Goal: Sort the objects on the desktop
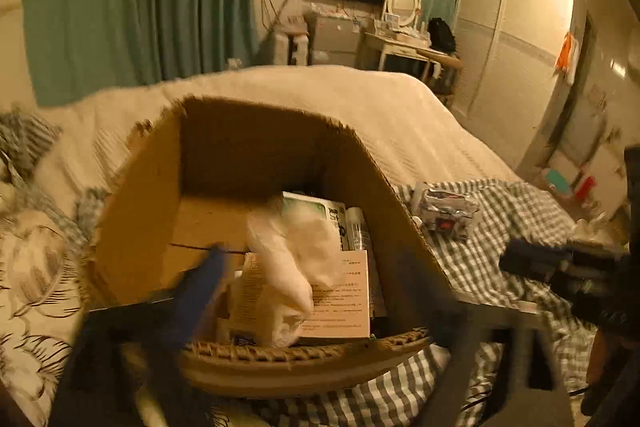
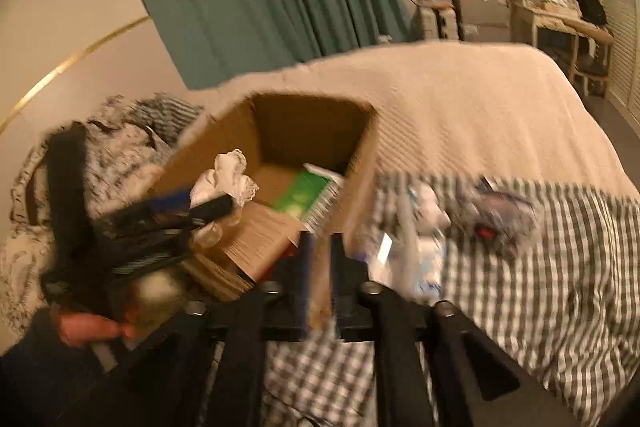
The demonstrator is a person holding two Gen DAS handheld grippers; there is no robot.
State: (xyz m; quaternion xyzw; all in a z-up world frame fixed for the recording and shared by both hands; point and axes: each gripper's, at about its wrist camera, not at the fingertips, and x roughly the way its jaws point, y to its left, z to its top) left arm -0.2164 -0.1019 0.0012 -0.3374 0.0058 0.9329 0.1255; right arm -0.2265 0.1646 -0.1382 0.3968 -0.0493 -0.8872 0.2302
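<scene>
Cardboard: a brown cardboard box (image 1: 240, 211) is sitting on the bed, just ahead of and under the left gripper (image 1: 316, 267), mouth open upward so things can be dropped in.

Left gripper: its blue fingers (image 1: 200, 287) are standing wide apart over the box; in the right wrist view they seem to be lying against a crumpled white cloth (image 1: 288, 259), so I am judging it is being let go into the box. Blur is keeping me from telling whether any grip remains.

Box contents: a green-and-white carton (image 1: 316, 207), a slim white tube (image 1: 358, 227) and a printed paper box (image 1: 344, 295) are lying beneath the cloth, beyond the left fingertips.

Right gripper (image 2: 320, 267): its fingers are standing close together with a narrow gap, nothing visibly between them, hovering just outside the box's near wall.

Unsorted pile: a clear plastic packet with a red spot (image 2: 492, 219) and some white wrapped items (image 2: 420, 239) are lying on the checked blanket (image 2: 540, 287), ahead and to the right of the right gripper, near enough for the next pickup, I am guessing.

Risk: the cloth is looking light and limp, so it may be snagging on a finger.
</scene>
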